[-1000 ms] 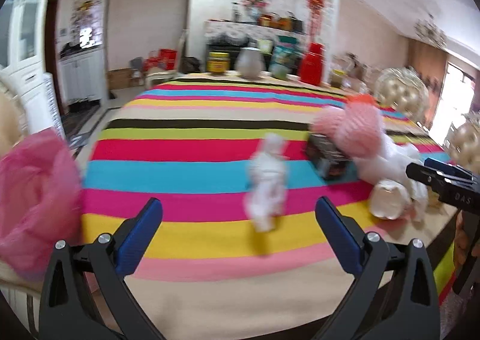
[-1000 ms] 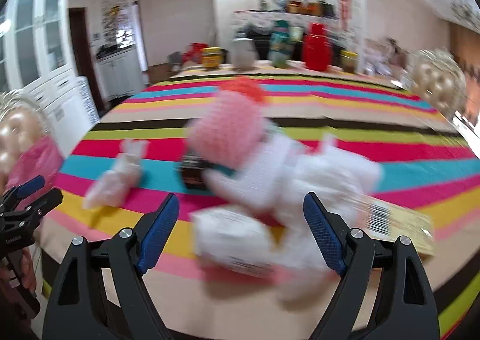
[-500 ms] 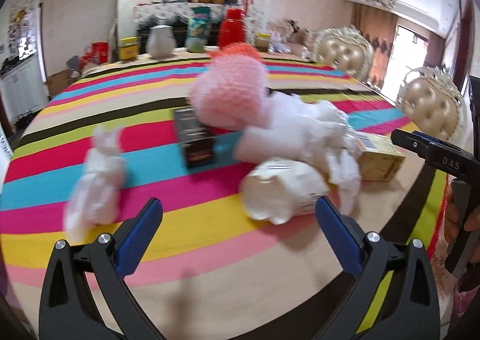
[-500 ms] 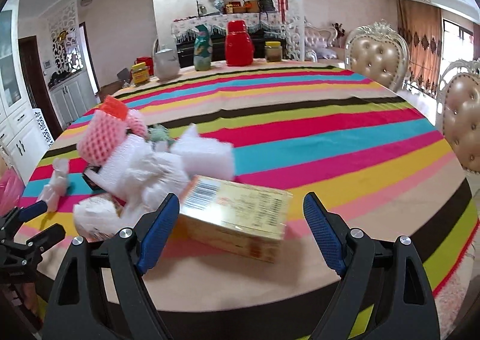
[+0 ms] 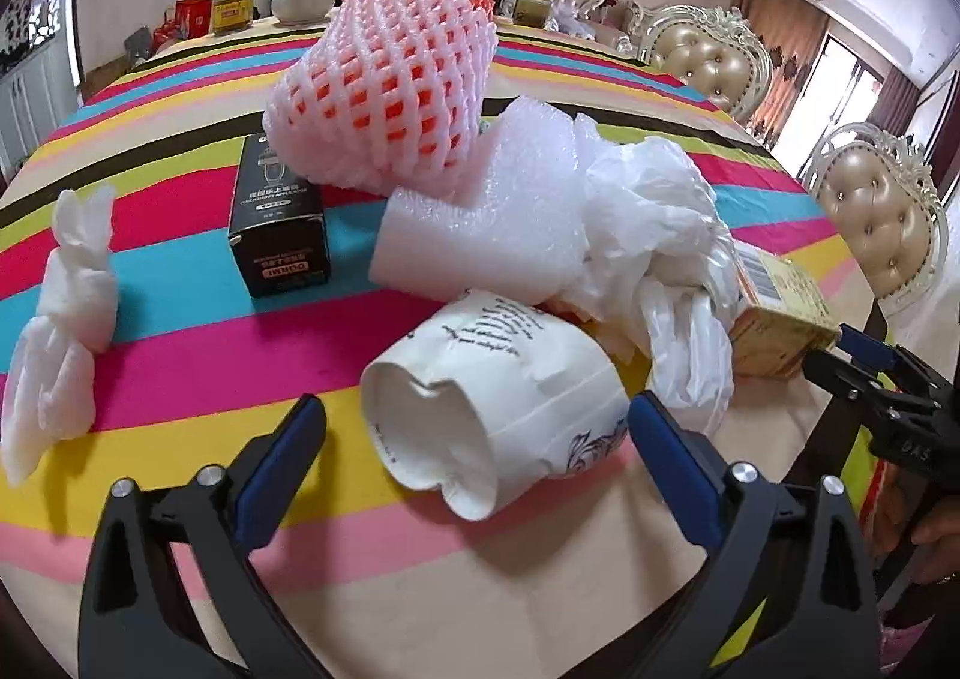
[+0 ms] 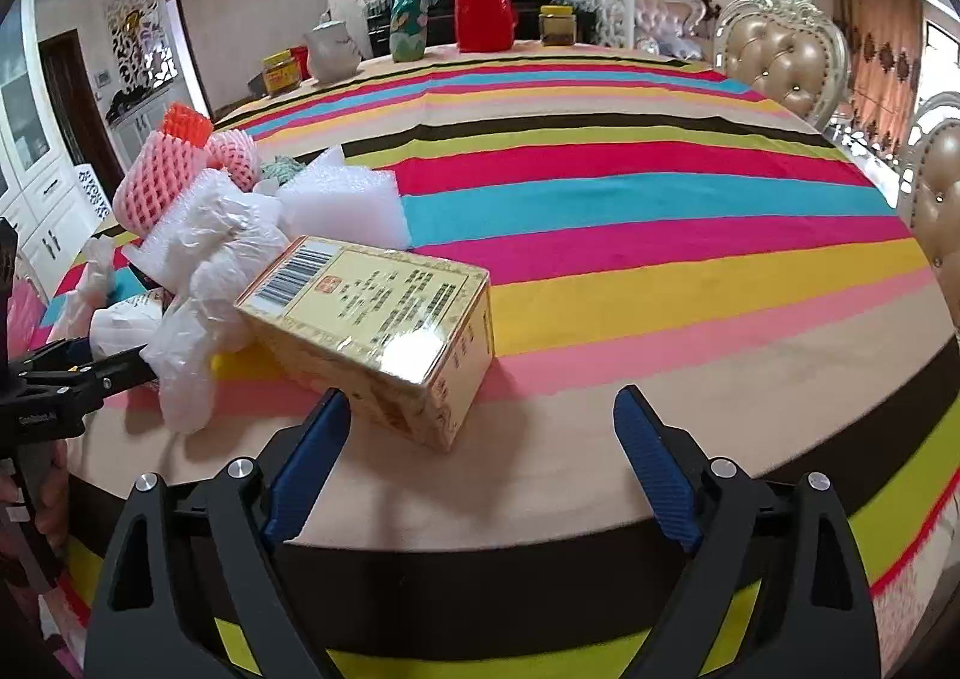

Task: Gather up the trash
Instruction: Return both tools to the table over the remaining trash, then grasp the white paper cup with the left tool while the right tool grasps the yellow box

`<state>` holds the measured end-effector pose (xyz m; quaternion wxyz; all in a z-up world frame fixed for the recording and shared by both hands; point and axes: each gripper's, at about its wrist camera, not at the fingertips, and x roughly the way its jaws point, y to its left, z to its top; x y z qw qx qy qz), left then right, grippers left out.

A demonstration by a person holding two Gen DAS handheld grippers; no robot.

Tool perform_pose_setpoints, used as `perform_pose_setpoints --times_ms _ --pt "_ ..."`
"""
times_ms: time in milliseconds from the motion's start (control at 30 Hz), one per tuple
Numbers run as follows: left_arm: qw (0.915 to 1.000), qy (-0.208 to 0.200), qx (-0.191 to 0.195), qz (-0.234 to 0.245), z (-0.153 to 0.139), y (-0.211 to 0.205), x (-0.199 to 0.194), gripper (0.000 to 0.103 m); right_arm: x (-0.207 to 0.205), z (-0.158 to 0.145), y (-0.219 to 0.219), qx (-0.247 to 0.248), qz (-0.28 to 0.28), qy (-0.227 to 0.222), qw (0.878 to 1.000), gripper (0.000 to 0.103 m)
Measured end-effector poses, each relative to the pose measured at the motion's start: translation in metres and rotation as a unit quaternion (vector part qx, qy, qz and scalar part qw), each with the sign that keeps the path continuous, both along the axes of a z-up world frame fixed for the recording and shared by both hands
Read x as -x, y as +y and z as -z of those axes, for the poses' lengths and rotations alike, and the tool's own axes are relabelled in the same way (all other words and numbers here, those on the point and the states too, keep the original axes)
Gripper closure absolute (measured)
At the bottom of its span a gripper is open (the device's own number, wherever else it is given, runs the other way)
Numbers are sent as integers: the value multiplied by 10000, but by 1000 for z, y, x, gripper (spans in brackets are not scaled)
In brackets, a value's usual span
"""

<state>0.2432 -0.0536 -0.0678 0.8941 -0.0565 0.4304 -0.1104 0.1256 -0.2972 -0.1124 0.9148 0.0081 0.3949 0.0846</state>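
A pile of trash lies on the striped tablecloth. A crushed white paper cup lies on its side just in front of my open left gripper, between the fingers' line. Behind it are a white foam sheet, a white plastic bag, a pink foam fruit net, a black box and a crumpled white wrapper. A yellow carton lies just ahead of my open right gripper, nearer its left finger. The carton also shows in the left wrist view.
Jars, a red thermos, a teapot and a green bag stand at the table's far edge. Gold padded chairs stand at the right. White cabinets are at the left. The table's near edge runs just under both grippers.
Both grippers have swung right and moved closer to the pile. The left now faces the paper cup up close; the right now faces the yellow carton. Both stay open.
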Motion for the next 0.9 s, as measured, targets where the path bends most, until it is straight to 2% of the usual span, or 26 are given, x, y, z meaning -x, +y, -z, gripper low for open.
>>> perform_pose_setpoints --times_ms 33,200,300,467,567,700,733,800,900 --pt "10000 -32 8 38 -1 -1 0 27 -5 1 0 -35 -55 47 10000 18" --pt "9996 -261 -85 71 -9 -4 8 35 -24 4 12 156 -565 208 9981 18" --pt "9996 -273 -31 48 -11 0 16 36 -34 0 23 194 -999 177 9946 18" --pt "9994 -290 -56 -207 -12 11 25 37 -51 0 31 180 -1288 223 9913 18" --pt "9986 -268 -71 -461 -13 23 25 37 -44 -3 36 32 -1513 246 9882 18" --pt "9979 -262 -41 -584 -13 31 26 36 -23 -4 43 -57 -1822 249 9829 25" --pt "9979 -263 -37 -595 -13 31 26 36 -20 -3 43 -58 -1849 249 9824 26" --pt "9979 -205 -67 -604 -11 26 24 29 -17 -1 44 -6 -1825 270 9828 26" --pt "9982 -125 -89 -588 -6 23 22 29 -14 2 48 64 -1787 286 9835 29"
